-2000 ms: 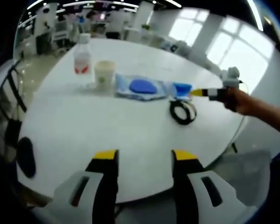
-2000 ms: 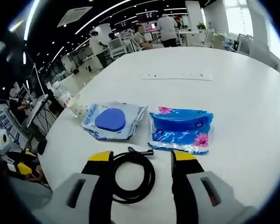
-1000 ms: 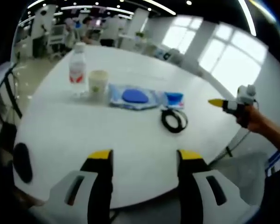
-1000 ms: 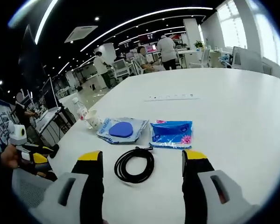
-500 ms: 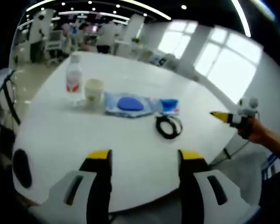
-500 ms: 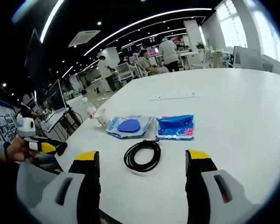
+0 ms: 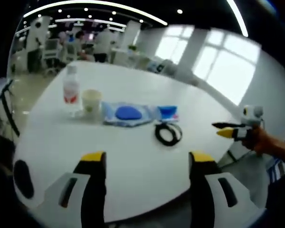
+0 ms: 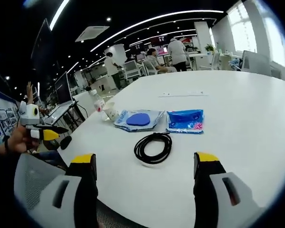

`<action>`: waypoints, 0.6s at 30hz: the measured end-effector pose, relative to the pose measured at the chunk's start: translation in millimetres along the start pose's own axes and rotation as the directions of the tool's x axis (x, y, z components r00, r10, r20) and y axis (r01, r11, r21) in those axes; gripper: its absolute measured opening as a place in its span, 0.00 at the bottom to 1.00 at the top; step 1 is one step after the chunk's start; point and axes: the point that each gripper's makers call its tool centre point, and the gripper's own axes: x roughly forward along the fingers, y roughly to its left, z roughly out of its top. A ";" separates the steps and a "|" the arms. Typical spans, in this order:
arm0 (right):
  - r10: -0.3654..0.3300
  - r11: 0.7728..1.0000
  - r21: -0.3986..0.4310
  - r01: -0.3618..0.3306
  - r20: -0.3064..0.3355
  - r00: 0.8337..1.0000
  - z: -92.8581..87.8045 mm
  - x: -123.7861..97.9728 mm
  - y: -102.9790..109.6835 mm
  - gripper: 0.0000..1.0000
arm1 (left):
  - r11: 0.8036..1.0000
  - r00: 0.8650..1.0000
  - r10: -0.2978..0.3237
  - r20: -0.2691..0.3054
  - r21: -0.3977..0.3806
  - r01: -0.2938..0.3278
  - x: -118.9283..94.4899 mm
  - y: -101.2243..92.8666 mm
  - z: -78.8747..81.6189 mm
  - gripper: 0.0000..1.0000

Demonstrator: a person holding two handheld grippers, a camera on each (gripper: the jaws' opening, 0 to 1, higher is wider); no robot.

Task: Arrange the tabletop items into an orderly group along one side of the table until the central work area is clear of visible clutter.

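I hold my left gripper (image 7: 143,164) and right gripper (image 8: 145,165) wide open and empty off the white counter (image 8: 237,118), where the coiled black cable (image 8: 153,147) lies just before the blue tissue packet (image 8: 185,120).

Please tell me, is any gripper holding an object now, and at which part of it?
Nothing is held. The left gripper and the right gripper are both open, away from the cable.

Your left gripper (image 7: 147,164) has pale grey moulded jaws, each with a dark slot and a black inner face capped by a yellow tip. Your right gripper (image 8: 145,164) is built alike, in the same grey, black and yellow.
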 end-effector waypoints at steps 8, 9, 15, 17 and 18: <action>-0.008 1.000 -0.001 0.008 -0.036 0.999 -14.1 2.6 -6.4 0.85 | 1.000 1.000 0.010 -0.015 0.010 -0.010 -0.3 2.7 -3.5 0.68; -0.010 1.000 -0.006 0.010 -0.031 0.999 -12.8 2.8 -7.5 0.85 | 1.000 1.000 0.015 -0.016 0.014 -0.014 -0.6 3.2 -3.7 0.68; -0.012 1.000 0.004 0.012 -0.020 1.000 -12.8 2.8 -15.0 0.85 | 0.999 1.000 0.013 -0.002 0.032 -0.013 -1.6 1.7 -0.7 0.67; -0.011 1.000 0.013 0.012 -0.015 1.000 -12.5 2.2 -16.6 0.85 | 0.999 1.000 0.018 -0.003 0.038 -0.018 -2.1 2.2 -0.8 0.66; -0.013 1.000 0.016 0.013 -0.013 1.000 -12.3 2.0 -17.2 0.85 | 0.999 1.000 0.018 -0.002 0.038 -0.018 -2.2 2.4 -0.8 0.66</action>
